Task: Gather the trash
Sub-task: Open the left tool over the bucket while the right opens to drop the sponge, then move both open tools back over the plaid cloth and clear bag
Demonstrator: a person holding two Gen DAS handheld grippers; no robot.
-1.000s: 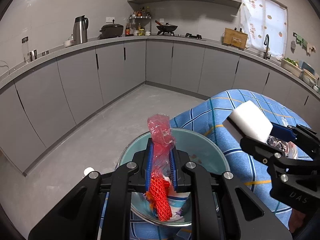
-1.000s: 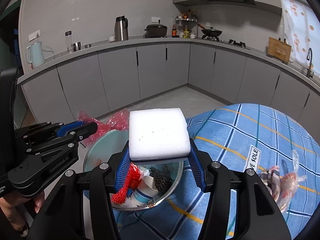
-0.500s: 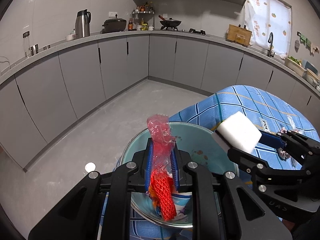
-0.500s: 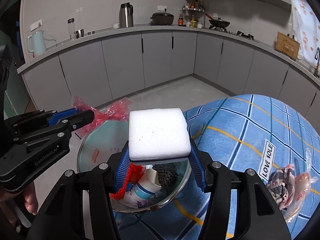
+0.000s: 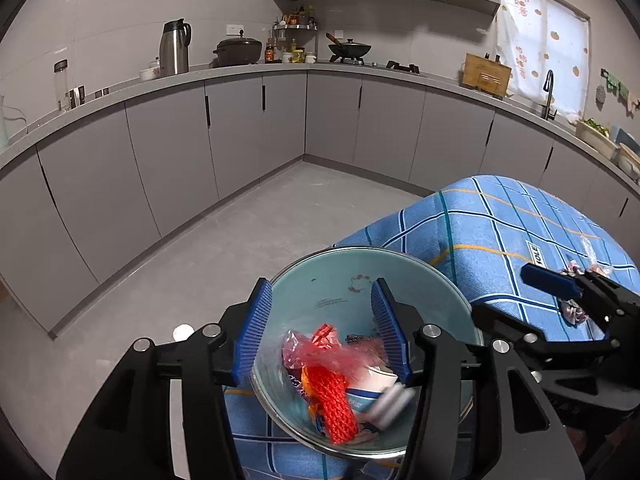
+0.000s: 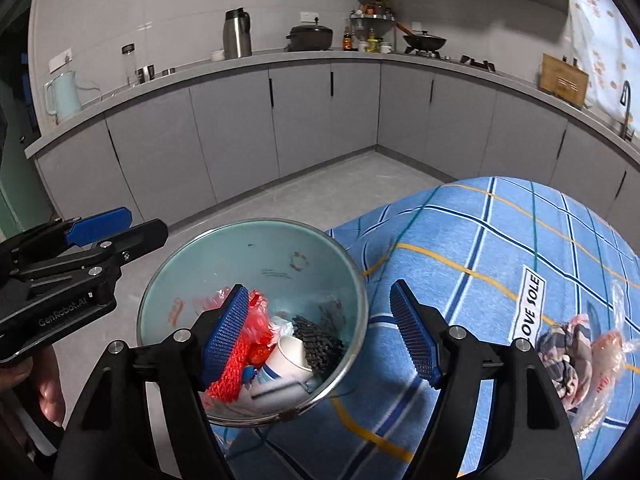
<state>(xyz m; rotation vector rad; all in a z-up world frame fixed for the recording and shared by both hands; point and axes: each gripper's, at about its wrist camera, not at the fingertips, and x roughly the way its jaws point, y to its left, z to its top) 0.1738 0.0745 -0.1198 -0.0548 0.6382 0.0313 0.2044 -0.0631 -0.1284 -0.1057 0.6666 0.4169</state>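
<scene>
Presently listed: one round pale-green glass-sided bowl with metal rim (image 6: pixel 256 236), standing at the corner of the blue checked tablecloth (image 6: pixel 500 240). Contents: red foam fruit net (image 5: pixel 334 400), crumpled pink plastic bag (image 5: pixel 320 354), white-and-blue paper cup (image 6: pixel 290 354), black mesh scrap (image 6: pixel 316 338), blurred white block (image 5: pixel 390 402).

Left gripper (image 5: pixel 320 332): above the bowl, jaws opening, nothing between the blue pads.

Right gripper (image 6: pixel 324 328): over the bowl's right rim, jaws opening, empty.

Clear plastic wrapper with checked and reddish contents (image 6: pixel 580 356): on the cloth, well apart from the bowl.
</scene>
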